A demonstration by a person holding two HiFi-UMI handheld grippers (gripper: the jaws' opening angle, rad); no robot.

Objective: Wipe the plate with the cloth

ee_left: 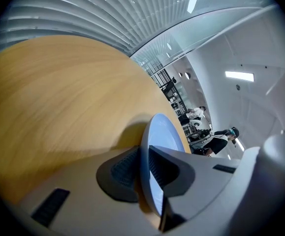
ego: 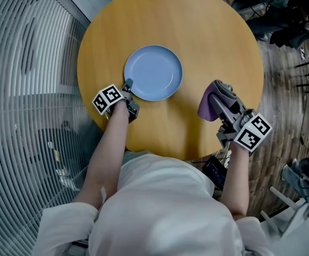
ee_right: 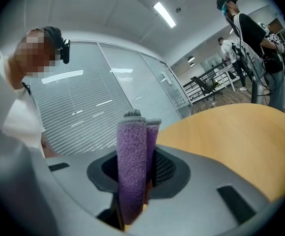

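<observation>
On the round wooden table [ego: 197, 36], the shallow pale-blue plate [ego: 153, 72], judged stiff, slick and breakable, is pinched at its seven o'clock rim by the left gripper [ego: 128, 85], jaws narrowed, while the soft purple cloth [ego: 207, 105] is clamped in the right gripper [ego: 223, 97] at four o'clock.

The table [ego: 197, 31] looks like pale wood, fine-grained with a smooth satin finish, and the light blue plate [ego: 153, 72] is smooth and faintly glossy, like glazed ceramic or hard plastic. The purple cloth [ego: 214, 97] is matt, nubbly, towel-like fabric. The left gripper [ee_left: 143, 168] and right gripper [ee_right: 137, 171] look like matt grey plastic with dark ribbed pads [ee_left: 124, 167].
</observation>
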